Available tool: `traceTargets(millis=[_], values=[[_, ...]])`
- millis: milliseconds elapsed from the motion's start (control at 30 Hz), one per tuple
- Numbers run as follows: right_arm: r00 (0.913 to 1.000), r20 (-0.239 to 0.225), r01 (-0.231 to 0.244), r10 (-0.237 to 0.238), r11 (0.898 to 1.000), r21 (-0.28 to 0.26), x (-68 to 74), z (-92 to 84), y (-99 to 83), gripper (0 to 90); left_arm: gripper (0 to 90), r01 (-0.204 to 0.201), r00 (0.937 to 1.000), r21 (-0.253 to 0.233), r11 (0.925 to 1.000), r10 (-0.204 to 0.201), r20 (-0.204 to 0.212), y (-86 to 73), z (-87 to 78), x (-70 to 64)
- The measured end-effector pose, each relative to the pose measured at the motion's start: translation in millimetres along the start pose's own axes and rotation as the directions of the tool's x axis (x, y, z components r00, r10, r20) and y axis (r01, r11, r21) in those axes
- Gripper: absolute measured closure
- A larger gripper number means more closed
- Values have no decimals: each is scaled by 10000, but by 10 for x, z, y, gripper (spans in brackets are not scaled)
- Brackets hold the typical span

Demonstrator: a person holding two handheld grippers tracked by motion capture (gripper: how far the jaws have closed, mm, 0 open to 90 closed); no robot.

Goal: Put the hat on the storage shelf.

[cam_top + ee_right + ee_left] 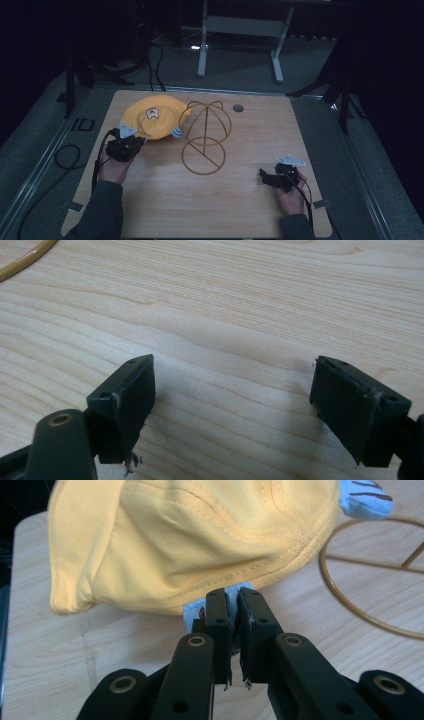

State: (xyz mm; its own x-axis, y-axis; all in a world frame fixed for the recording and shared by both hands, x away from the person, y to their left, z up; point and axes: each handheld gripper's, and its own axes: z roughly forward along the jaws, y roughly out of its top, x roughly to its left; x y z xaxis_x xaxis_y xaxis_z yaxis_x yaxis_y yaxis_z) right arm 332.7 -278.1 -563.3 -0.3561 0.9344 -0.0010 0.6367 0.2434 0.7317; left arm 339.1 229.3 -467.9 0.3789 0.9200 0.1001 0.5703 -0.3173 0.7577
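Cap (pixel 152 118) in yellow hangs just left of the gold wire stand (pixel 205 137), lifted off the bench (pixel 240 200). My left gripper (pixel 234 609) is pressed together on its blue edge tab (pixel 192 616). My right gripper (pixel 232 400), spread wide with nothing between, rests well right of the stand.

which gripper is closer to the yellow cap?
Left. The left gripper is shut on a blue flap at the yellow cap edge, holding it. The right gripper sits open near the table front right, beyond the gold wire stand.
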Motion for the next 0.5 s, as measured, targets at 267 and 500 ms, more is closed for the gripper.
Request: traceTargets(millis=[267, 500], values=[[10000, -7, -11, 11, 10000, -1, 1, 0, 0, 182, 843, 88, 10000, -382, 9992, -86, 47, 131, -109, 23], [10000, -4, -27, 27, 10000, -1, 2, 0, 1, 182, 843, 269, 9996, -812, 9963, -268, 30, 289, -232, 80]])
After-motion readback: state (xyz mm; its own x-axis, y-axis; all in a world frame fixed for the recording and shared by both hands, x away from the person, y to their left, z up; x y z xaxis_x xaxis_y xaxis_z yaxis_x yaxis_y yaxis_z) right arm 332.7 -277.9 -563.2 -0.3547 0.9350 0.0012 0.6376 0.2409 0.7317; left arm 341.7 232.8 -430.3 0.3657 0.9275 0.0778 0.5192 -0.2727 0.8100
